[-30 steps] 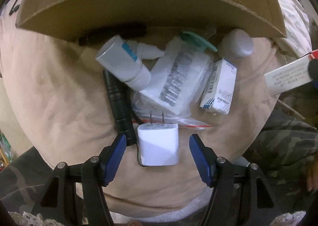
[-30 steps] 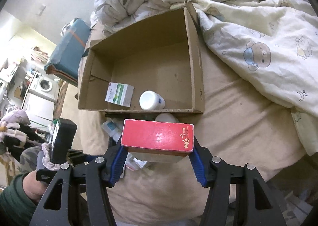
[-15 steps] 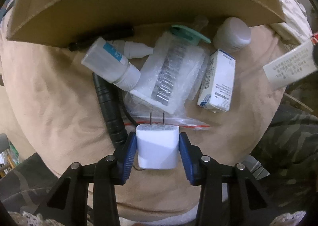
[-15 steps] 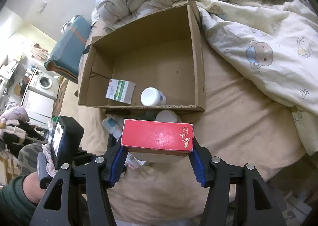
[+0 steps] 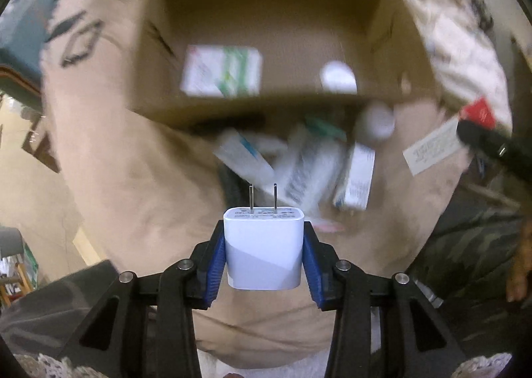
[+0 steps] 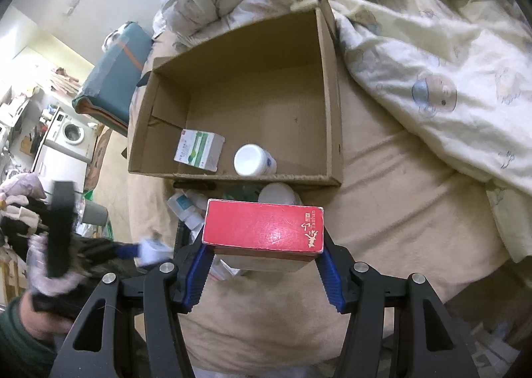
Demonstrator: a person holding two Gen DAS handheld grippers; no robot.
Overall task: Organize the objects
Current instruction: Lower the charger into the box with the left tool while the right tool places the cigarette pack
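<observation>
White plug (image 5: 264, 250) now squeezed by the just-closed left gripper (image 5: 264, 258) and lifted off the bed, red box (image 6: 264, 230) still pinched by the right gripper (image 6: 262, 265).

Black tongs (image 5: 264, 256), blue ribbed pads (image 6: 196, 273), green sleeve (image 6: 16, 341)

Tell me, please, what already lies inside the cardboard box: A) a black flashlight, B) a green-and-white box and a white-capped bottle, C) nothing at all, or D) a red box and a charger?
B: the right wrist view shows a green-and-white box and a white-capped bottle on the floor of the cardboard box, while the red box and the charger are each held between gripper fingers outside it.
</observation>
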